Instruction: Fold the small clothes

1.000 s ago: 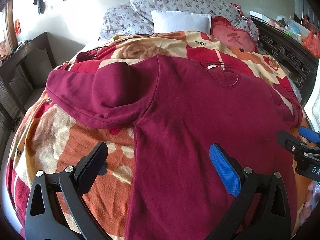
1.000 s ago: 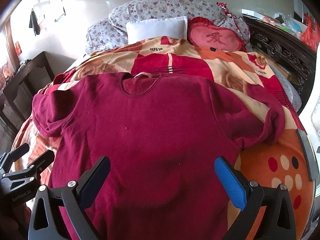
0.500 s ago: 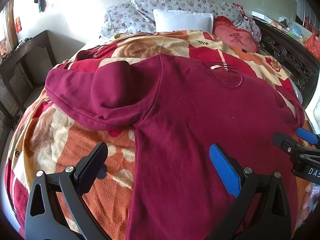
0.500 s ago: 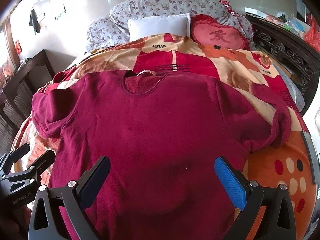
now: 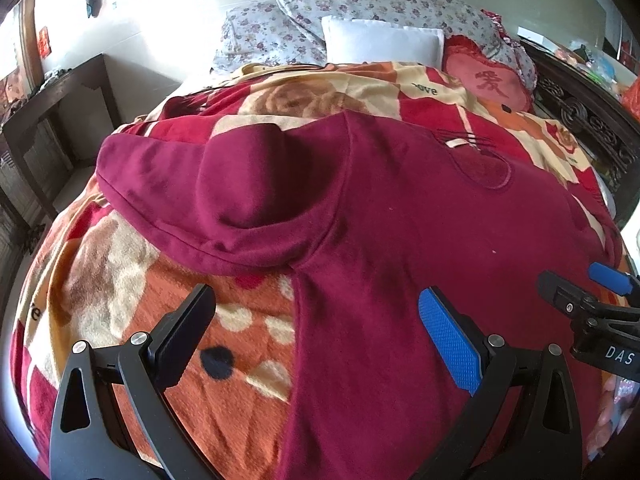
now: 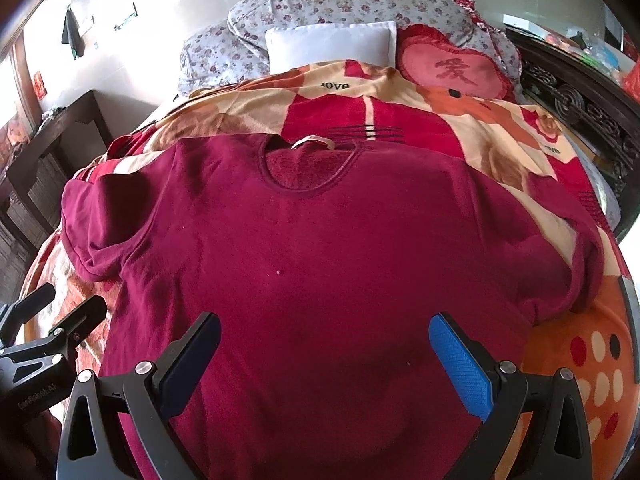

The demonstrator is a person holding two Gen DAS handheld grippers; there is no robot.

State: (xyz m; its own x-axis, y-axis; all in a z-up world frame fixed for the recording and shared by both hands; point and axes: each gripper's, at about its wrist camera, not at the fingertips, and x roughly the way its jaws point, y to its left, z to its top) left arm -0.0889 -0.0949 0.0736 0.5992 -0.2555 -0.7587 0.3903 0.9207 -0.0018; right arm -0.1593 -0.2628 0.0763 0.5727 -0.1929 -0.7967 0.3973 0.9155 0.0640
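A dark red sweatshirt (image 6: 320,248) lies flat, front up, on the bed, collar (image 6: 308,164) toward the pillows. Its left sleeve (image 5: 224,188) is bunched and folded across; its right sleeve (image 6: 576,264) curls near the bed's right side. My left gripper (image 5: 316,328) is open and empty, held above the shirt's left side seam near the hem. My right gripper (image 6: 324,348) is open and empty, held above the lower middle of the shirt. Each gripper shows at the edge of the other's view (image 5: 588,300) (image 6: 48,320).
The shirt lies on a red, orange and cream blanket (image 5: 120,280). Floral pillows (image 6: 344,12), a white pillow (image 6: 332,44) and a red heart cushion (image 6: 452,68) sit at the head. A dark carved bed frame (image 6: 580,112) runs along the right; a dark wooden table (image 5: 60,100) stands left.
Both grippers have drifted slightly forward and down toward the shirt. The shirt has not moved and both grippers stay open.
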